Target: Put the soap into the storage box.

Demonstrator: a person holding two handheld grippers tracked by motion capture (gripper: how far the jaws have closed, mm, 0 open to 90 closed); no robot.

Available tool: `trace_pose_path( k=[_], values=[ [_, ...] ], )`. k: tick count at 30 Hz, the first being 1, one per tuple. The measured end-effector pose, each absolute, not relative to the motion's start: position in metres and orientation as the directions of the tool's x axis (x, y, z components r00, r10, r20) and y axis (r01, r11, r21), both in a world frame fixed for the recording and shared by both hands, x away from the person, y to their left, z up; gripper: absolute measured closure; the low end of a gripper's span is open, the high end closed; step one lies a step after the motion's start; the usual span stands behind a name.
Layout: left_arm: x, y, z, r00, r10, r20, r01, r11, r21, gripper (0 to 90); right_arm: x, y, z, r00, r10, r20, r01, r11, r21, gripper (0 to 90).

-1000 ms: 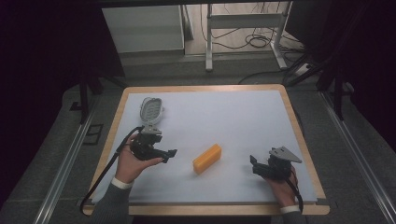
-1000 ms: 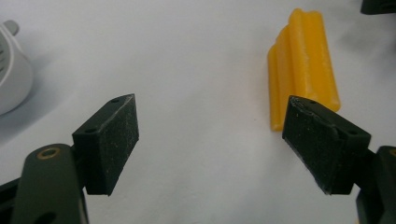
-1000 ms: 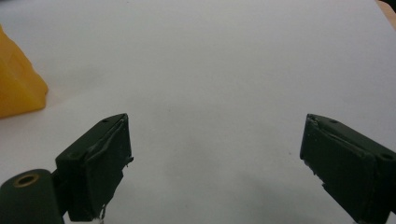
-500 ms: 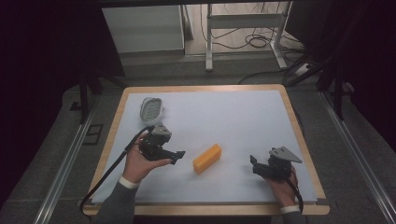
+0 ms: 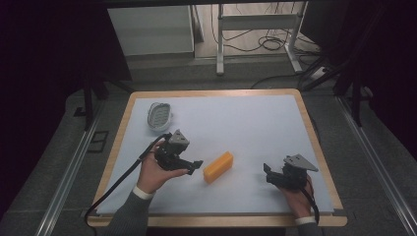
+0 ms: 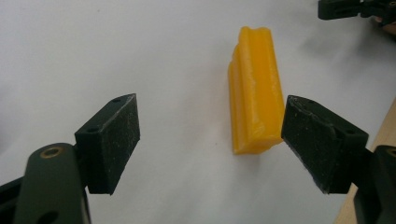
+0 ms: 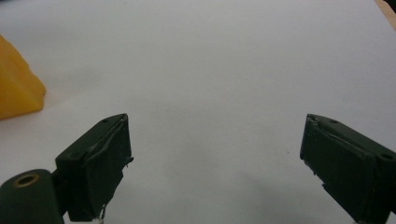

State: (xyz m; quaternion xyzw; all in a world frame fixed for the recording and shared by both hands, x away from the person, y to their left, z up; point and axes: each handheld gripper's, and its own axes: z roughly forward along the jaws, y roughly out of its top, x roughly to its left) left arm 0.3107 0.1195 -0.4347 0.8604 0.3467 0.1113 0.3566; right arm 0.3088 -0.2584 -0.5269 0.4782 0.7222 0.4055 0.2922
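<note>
Approach step: left tongs [image 6: 210, 140] spread wide, closing in on the yellow block [image 6: 254, 88], which lies flat mid-bench [image 5: 246, 115], off-centre toward one jaw. Next move, I'd say: centre on it, then pinch. Right tongs [image 7: 215, 163] wide, empty, parked nearby. No readable markings.

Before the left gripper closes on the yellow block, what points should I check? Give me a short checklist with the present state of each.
1. Left gripper open: ok, jaws wide apart.
2. Yellow block between the jaws: not ok, it lies ahead, close to one jaw.
3. Block lying flat on the white mat: ok.
4. Right gripper clear of the block: ok, apart and open.
5. Strainer out of the way: ok, far behind.
6. Jaws low enough to grip: cannot tell.
</note>
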Motion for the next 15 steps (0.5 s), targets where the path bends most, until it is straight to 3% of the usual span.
trace_pose_path(
  k=[15],
  values=[
    [0.311, 0.097, -0.445, 0.756, 0.652, -0.056, 0.514, -0.539, 0.667, 20.7, 0.308, -0.258, -0.527, -0.371, 0.928, -0.036, 0.453, 0.215, 0.865, 9.0]
  ],
)
